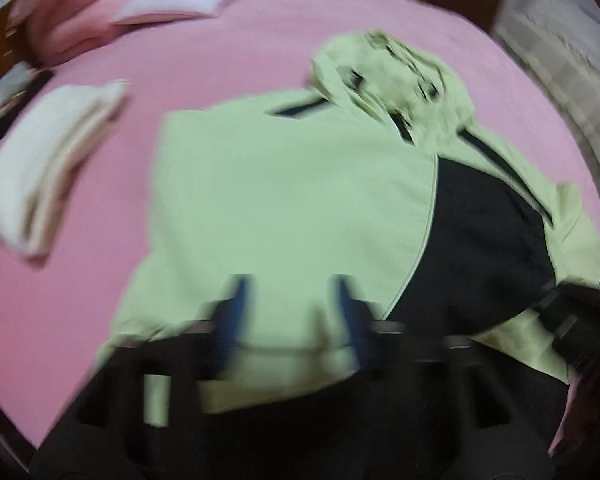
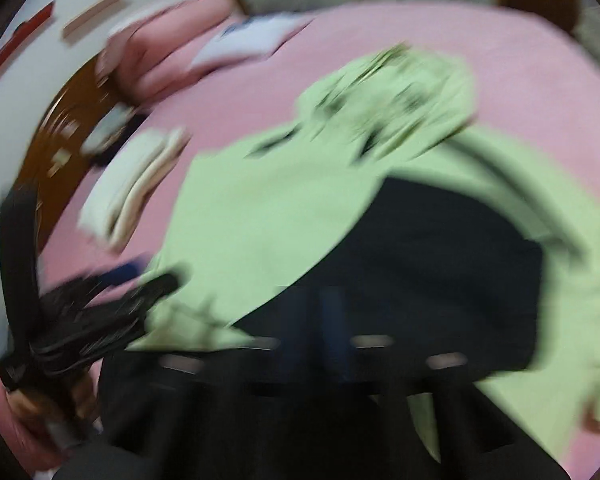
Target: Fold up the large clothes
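A light green hooded jacket with a black side panel lies on the pink bed, hood at the far end. My left gripper hovers over its near hem, blue fingers apart, nothing between them. In the right wrist view the jacket fills the middle. My right gripper is over the black panel; its fingers are blurred and dark, so their state is unclear. The left gripper shows at the left of the right wrist view, the right gripper at the right edge of the left wrist view.
A folded white garment lies on the pink bedsheet left of the jacket. Pink pillows and a white pillow lie at the head. A wooden headboard is at left. Both views are motion-blurred.
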{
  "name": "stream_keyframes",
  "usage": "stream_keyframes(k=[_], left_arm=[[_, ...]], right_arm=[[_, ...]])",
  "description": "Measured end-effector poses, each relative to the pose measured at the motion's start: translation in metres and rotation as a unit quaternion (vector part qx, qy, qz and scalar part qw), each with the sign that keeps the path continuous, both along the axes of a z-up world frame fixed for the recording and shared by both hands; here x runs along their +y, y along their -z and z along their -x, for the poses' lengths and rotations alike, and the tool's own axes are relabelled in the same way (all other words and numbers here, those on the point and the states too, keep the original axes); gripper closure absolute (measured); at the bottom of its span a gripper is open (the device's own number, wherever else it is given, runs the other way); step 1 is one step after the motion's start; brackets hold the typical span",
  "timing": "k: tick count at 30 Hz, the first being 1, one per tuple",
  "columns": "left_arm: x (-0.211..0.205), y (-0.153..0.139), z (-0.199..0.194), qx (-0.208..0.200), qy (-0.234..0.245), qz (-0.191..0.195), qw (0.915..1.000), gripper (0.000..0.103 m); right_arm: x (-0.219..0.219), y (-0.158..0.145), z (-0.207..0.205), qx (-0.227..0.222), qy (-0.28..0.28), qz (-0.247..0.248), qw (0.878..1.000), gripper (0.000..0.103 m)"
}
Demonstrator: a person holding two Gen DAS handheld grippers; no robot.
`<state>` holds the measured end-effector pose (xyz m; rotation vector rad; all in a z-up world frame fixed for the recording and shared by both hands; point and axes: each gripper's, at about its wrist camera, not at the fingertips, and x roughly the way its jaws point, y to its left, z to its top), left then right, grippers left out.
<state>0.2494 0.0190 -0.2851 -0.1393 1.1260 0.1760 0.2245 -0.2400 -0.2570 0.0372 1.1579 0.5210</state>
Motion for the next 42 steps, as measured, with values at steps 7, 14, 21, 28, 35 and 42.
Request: stream_keyframes(k=[7, 14, 21, 28, 35, 42], left_arm=[[0.061, 0.060, -0.024, 0.068, -0.050, -0.027, 0.9961, 0.091], [0.113, 0.064, -0.003, 0.058, -0.056, -0.087, 0.9929, 0.091], [0.081, 0.054, -0.027, 0.033, -0.046, 0.109, 0.9924, 0.092], [0.065, 0.065, -0.086, -0.020, -0.046, 0.081, 0.9955, 0.092], [0.140, 0.066, -0.123, -0.044, -0.088, 0.006, 0.9952, 0.099], [0.217, 0.079, -0.110, -0.048, -0.162, 0.064, 0.9836, 0.102]], right_arm=[[-0.034, 0.072, -0.001, 0.036, 0.113, 0.057, 0.991, 0.102], [-0.122, 0.076, 0.032, -0.002, 0.203, 0.153, 0.967, 0.103], [-0.042, 0.080, 0.036, 0.042, 0.141, -0.093, 0.985, 0.103], [0.009, 0.125, -0.002, 0.051, 0.147, -0.158, 0.975, 0.103], [-0.082, 0.122, -0.025, 0.007, 0.201, -0.123, 0.972, 0.103], [-0.199, 0.139, 0.017, -0.019, 0.321, -0.069, 0.944, 0.103]])
